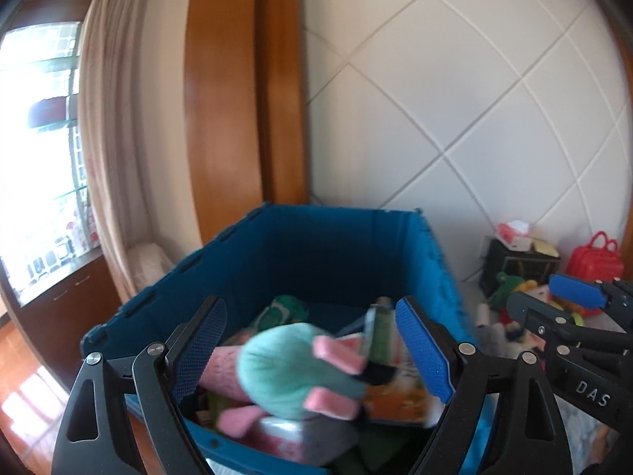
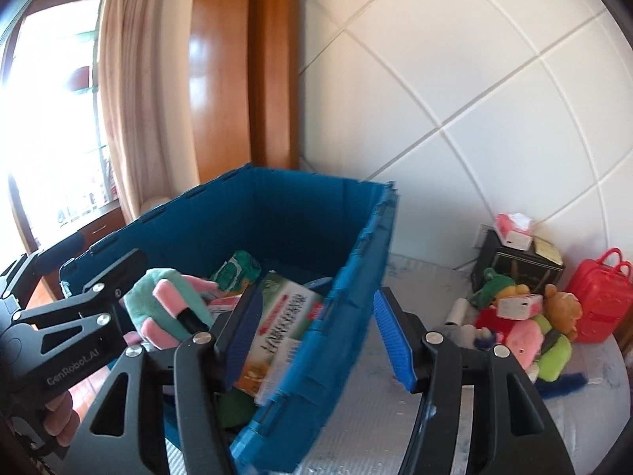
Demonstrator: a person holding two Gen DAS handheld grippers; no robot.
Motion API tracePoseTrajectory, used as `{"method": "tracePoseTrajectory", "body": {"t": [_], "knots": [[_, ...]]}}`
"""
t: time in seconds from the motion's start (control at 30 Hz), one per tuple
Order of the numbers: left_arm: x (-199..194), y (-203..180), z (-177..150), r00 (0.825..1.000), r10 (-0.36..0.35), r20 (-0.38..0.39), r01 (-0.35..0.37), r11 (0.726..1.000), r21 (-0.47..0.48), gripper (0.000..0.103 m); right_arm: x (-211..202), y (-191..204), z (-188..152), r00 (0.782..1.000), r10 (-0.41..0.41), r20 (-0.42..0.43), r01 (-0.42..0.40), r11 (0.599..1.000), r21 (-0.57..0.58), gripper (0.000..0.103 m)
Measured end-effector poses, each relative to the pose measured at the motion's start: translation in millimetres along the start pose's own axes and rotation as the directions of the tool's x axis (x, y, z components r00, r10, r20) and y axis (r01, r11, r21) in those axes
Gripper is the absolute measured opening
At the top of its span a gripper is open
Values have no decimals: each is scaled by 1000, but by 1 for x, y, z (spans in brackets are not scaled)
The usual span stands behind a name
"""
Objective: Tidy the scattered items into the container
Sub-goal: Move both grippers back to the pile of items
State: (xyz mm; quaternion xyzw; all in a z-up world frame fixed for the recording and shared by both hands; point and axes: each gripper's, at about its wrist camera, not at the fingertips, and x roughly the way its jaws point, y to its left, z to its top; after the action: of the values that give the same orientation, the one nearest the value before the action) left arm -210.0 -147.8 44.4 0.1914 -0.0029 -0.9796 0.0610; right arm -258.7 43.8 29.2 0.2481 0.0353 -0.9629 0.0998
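Both grippers, left and right, are seen released above the blue crate; a teal plush toy is seen, blurred, between the left pads, ungripped.

The left gripper points gently downward with its blue-padded fingers spread wide, pressing on nothing. Just to its right, the right gripper tilts down likewise, fingers parted and bare. A hand grips the left handle.
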Motion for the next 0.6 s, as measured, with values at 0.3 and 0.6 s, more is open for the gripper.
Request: {"method": "tracePoseTrajectory", "body": {"t": [0.3, 0.6], "knots": [[-29, -123, 5, 992, -122, 30, 121, 992, 45, 96, -60, -108, -22, 990, -139, 34, 137, 988, 76, 76], [-28, -256, -27, 984, -166, -63, 171, 983, 70, 97, -80, -235, -71, 979, -200, -33, 203, 974, 104, 79]]}}
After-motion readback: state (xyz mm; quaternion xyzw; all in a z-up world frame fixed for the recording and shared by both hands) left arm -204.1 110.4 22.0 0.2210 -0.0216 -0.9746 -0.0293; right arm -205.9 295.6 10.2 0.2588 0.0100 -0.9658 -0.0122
